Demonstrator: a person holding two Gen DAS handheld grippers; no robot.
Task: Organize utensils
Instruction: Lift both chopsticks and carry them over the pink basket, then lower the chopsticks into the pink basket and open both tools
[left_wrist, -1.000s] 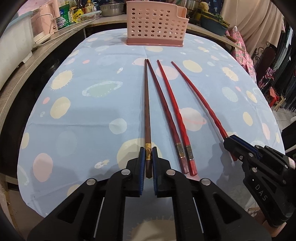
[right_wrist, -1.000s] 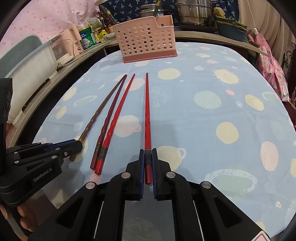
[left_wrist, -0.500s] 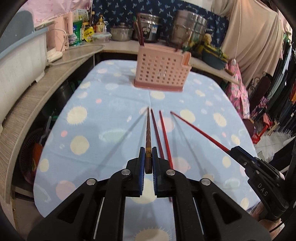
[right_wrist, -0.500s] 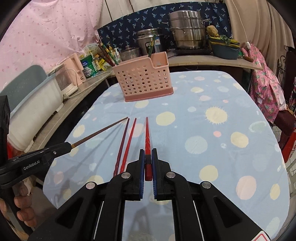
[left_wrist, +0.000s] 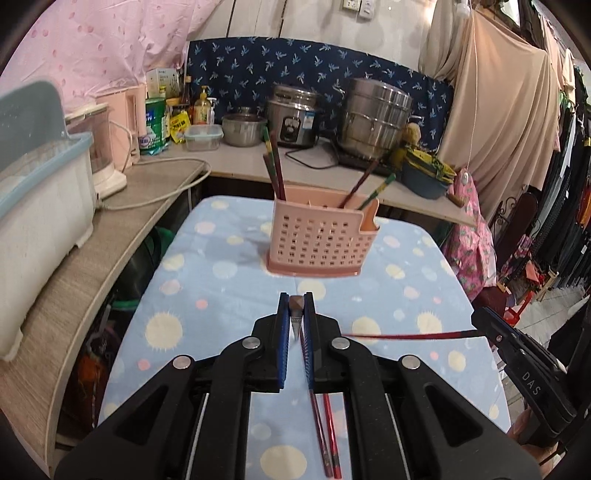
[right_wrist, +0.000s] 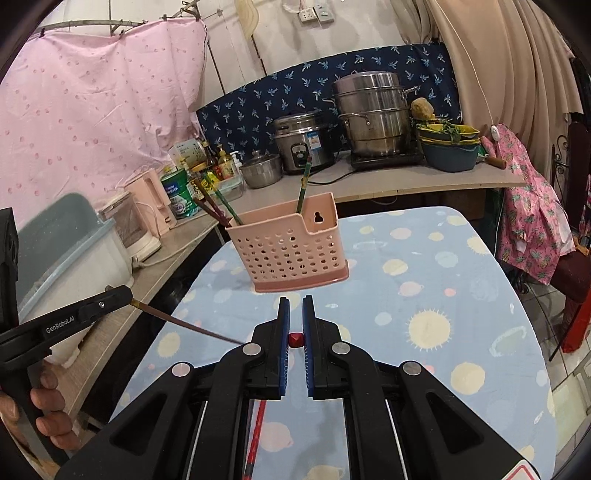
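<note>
The dark brown wooden chopstick (left_wrist: 296, 316) is pinched near its butt end by the left gripper (left_wrist: 296, 314), lifted off the surface and hanging with its tip pointing down and back toward the holder; in the right wrist view its thin shaft runs from that gripper across toward the middle. The bright red chopstick (right_wrist: 295, 339) is likewise pinched at its butt by the right gripper (right_wrist: 295, 328), its length trailing down beneath the jaws, clear of the cloth. Two more red twisted chopsticks (left_wrist: 325, 428) lie side by side on the blue planet-print tablecloth surface (left_wrist: 207, 295), below the left gripper. Ahead stands the pink perforated plastic utensil basket (left_wrist: 319, 240), already holding several upright chopsticks, near the far edge of the surface. The step in hand looks like carrying both sticks to the basket. To do it well, keep each stick vertical, bring the tips over an open part of the basket away from the sticks leaning inside, lower until the tip is well below the rim, and only then spread the jaws. Feeding one stick at a time would likely keep the two from crossing or knocking the light basket over.
</note>
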